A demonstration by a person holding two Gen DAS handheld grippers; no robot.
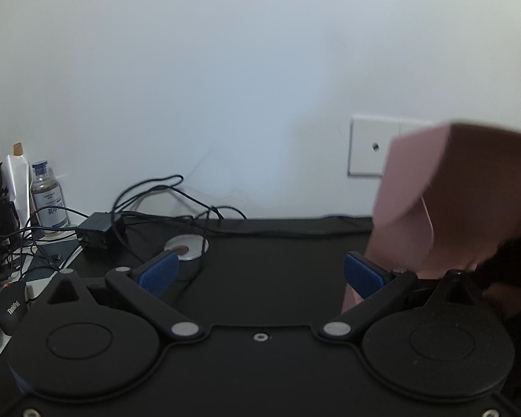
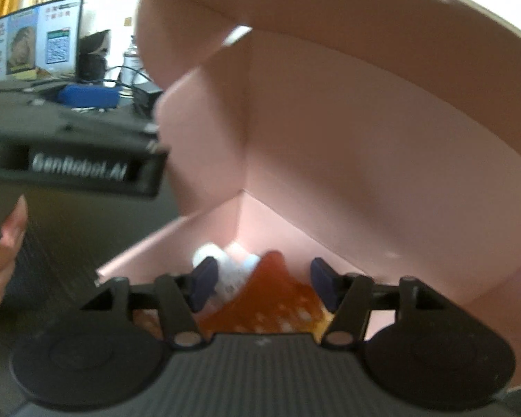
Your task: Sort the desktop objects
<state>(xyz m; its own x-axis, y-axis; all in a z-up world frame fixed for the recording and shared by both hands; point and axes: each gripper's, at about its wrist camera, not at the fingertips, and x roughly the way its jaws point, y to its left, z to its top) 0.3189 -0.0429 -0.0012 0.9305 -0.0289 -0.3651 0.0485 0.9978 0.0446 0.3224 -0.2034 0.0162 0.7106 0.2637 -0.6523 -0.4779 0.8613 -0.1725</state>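
A pink cardboard box [image 2: 364,146] stands with its lid flaps up, and it fills most of the right wrist view. My right gripper [image 2: 264,283] hangs over its open top, pointing down into it, with the jaws apart. An orange packet with white dots [image 2: 271,299] lies below, between the blue pads, and neither pad presses on it. A small white bottle [image 2: 225,271] lies beside the left pad. My left gripper [image 1: 260,272] is open over the black desk mat [image 1: 267,243] with nothing between its fingers. The same pink box [image 1: 416,191] rises just right of it.
A white round disc [image 1: 185,247], a black power adapter [image 1: 99,231] with tangled cables and a clear bottle [image 1: 48,198] sit at the back left by the wall. A black mouse [image 1: 12,307] lies at the left edge. A monitor [image 2: 34,41] stands beyond. A hand [image 2: 0,253] grips a black housing [image 2: 80,170].
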